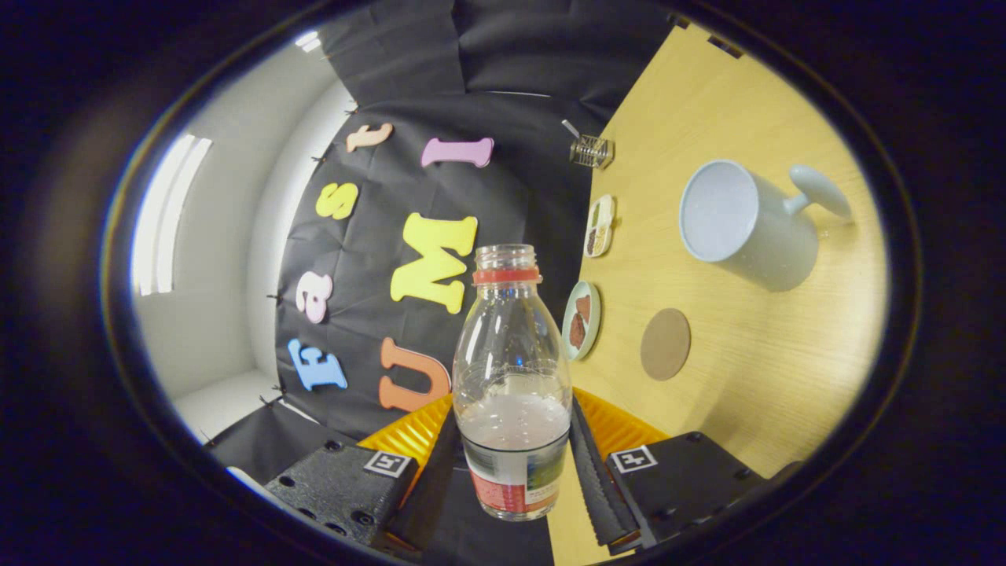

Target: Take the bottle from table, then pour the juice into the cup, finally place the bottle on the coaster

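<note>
Currently my hand-held gripper (511, 464) clamps the bottle (512, 385) low on its body, both fingers pressing the sides at the label. The view is rolled, so I judge the bottle is tilted and the pour is in hand, yet the cup (743, 224) lies well apart beyond the fingers on the surface (770, 369). I carry the uncapped mouth over the cup rim before tipping further, then pour slowly. The coaster (665, 343) lies between bottle and cup.
</note>
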Tool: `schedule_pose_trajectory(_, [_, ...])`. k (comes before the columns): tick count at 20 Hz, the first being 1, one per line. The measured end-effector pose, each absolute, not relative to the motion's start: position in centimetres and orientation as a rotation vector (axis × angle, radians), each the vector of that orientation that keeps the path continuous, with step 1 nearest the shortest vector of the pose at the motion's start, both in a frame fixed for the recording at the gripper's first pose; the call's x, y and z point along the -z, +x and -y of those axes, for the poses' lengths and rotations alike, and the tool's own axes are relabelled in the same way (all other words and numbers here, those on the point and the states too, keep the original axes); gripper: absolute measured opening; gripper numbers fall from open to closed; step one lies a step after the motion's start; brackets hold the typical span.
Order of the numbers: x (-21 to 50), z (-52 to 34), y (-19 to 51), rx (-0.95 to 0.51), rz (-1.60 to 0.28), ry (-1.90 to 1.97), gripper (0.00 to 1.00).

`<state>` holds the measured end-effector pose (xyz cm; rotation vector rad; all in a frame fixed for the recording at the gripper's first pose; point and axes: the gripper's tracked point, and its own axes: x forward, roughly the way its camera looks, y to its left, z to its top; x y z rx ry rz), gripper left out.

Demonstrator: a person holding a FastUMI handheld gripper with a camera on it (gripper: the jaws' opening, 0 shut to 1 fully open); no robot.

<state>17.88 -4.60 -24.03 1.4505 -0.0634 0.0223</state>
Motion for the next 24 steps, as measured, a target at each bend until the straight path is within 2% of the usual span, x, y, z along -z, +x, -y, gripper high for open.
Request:
schedule_pose_trajectory(13, [23.6, 7.0, 18.3, -0.052, 0.092, 1.821, 0.77])
schedule_pose_trajectory(24, [23.8, 8.0, 17.5, -0.044, 0.115, 1.881, 0.77])
